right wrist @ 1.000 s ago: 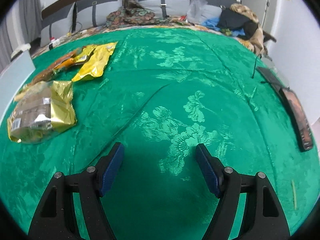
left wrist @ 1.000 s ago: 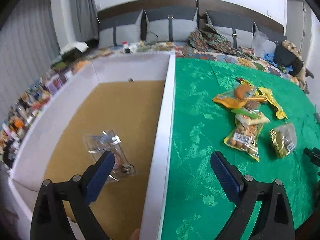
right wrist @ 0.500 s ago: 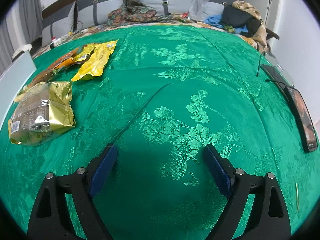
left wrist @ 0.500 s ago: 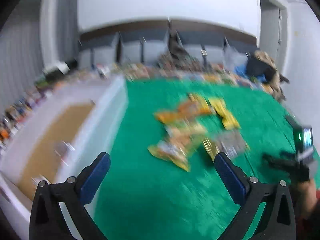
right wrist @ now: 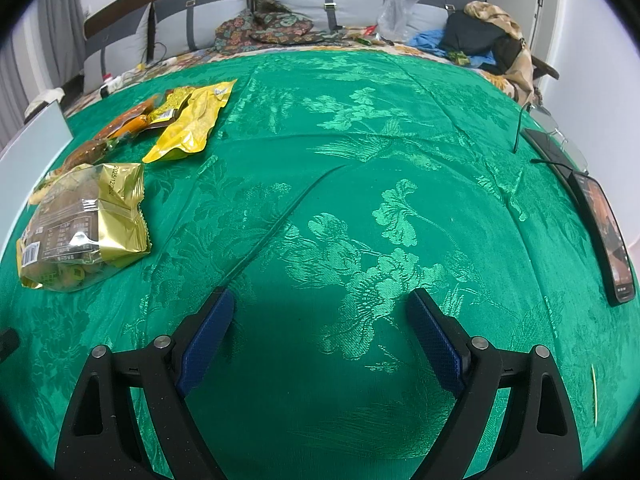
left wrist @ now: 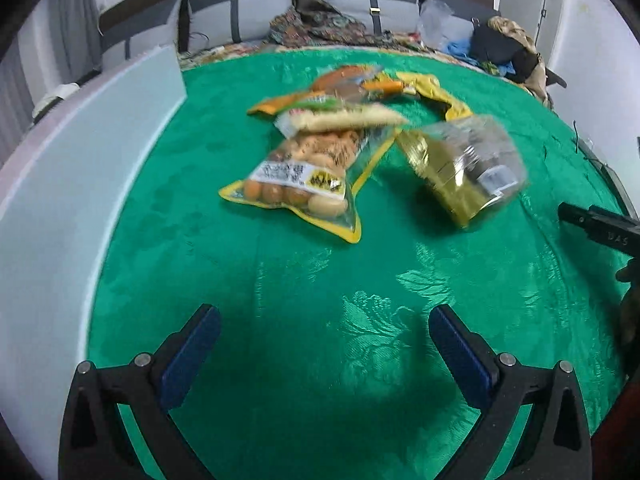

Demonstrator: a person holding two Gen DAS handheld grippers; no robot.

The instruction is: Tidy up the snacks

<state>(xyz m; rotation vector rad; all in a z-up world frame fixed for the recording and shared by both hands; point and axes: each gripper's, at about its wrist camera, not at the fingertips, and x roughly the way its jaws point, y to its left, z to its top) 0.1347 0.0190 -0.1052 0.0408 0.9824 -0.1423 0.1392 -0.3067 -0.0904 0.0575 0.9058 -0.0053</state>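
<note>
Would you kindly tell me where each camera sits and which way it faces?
Left wrist: on the left gripper, angled down at the green cloth, snack pile and white box wall; its own open fingers show.
Right wrist: on the right gripper, angled down at bare cloth; its open fingers show.
Shared: the gold packet.

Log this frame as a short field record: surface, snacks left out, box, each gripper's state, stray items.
surface: green cloth
snacks: clear bag, gold bag, yellow pouch, orange packs, all loose on the cloth
box: white wall on the left, interior not visible
left gripper: open, empty
right gripper: open, empty
stray: phone at right edge
</note>
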